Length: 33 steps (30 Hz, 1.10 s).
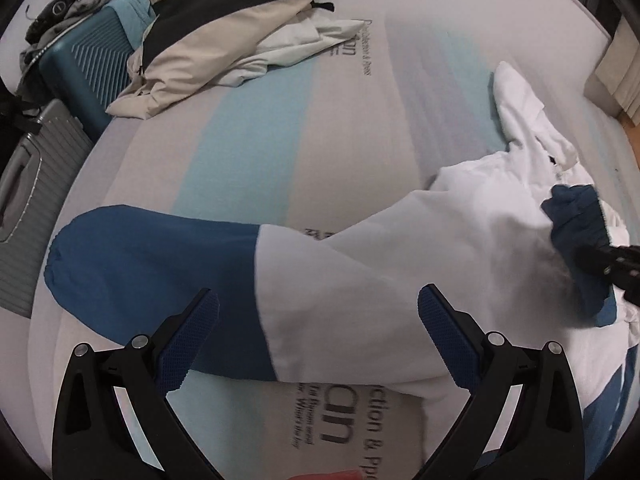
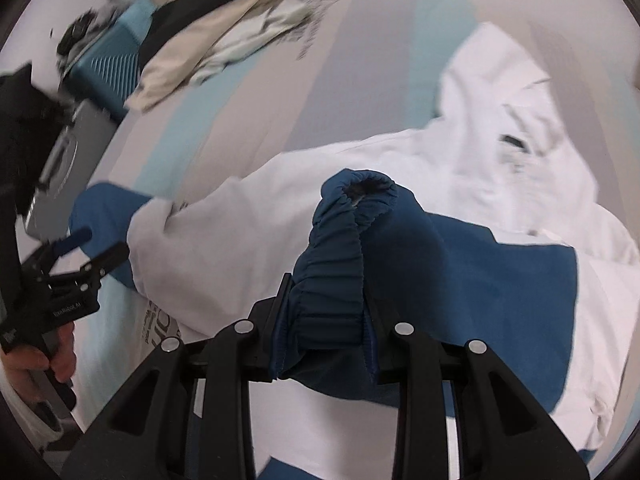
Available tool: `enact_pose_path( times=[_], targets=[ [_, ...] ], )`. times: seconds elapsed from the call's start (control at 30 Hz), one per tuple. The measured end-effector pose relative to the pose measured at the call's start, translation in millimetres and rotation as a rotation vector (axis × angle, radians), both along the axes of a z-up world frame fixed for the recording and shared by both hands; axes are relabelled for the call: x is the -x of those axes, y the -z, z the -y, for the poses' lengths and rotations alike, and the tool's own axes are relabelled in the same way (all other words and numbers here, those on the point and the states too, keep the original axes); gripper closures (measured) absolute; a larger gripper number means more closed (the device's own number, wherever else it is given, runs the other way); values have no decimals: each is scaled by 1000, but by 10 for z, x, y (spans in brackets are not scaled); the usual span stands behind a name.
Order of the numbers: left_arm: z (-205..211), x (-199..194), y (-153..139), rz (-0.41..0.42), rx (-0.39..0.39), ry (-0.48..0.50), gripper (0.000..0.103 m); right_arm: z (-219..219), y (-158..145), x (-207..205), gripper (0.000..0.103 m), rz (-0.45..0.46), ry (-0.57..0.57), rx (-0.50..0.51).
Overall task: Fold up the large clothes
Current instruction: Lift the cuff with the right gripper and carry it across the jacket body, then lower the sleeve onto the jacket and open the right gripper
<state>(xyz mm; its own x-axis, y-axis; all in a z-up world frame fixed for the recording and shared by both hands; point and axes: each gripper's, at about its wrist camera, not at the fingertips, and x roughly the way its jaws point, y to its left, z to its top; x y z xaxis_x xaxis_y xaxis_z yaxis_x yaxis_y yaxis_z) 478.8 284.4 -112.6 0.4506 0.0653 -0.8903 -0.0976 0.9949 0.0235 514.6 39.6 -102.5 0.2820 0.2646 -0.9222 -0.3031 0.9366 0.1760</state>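
Observation:
A white jacket with blue sleeve ends lies spread on the bed, its hood towards the far right. My left gripper hovers open over one sleeve, where its blue cuff end meets the white, and nothing sits between the pads. That left gripper also shows at the left edge of the right wrist view. My right gripper is shut on the other sleeve's blue elastic cuff, held over the jacket's white body. From the left wrist view, the right gripper appears at the right with that blue cuff.
The bed sheet is striped grey, beige and light blue with printed lettering. A heap of beige, black and white clothes lies at the far left. A teal suitcase and a grey suitcase stand beside the bed's left edge.

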Motion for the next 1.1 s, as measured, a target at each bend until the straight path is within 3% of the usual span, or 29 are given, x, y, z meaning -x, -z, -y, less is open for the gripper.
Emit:
enact_pose_path(
  times=[0.23,0.43,0.63,0.83,0.9,1.1],
  targets=[
    [-394,42,152,-7,18,-73,6,-404,404,27,75,-24,-25,44],
    [-734,133,230,-10,40,-121,6,-606,555,42,74,-28,-37,63],
    [-1180,259,259,-1,68,-193,6,-762,560,116,67,-24,-83,32],
    [-1797,444,180,13,88,-298,6,-1036,543,254,41,-15,-126,-6],
    [-1972,504,144,12,79,-314,6,-1104,495,315,24,-25,-147,-60],
    [-2699,590,64,3,38,-363,6,-1110,188,499,16,8,-218,-91]
  ],
)
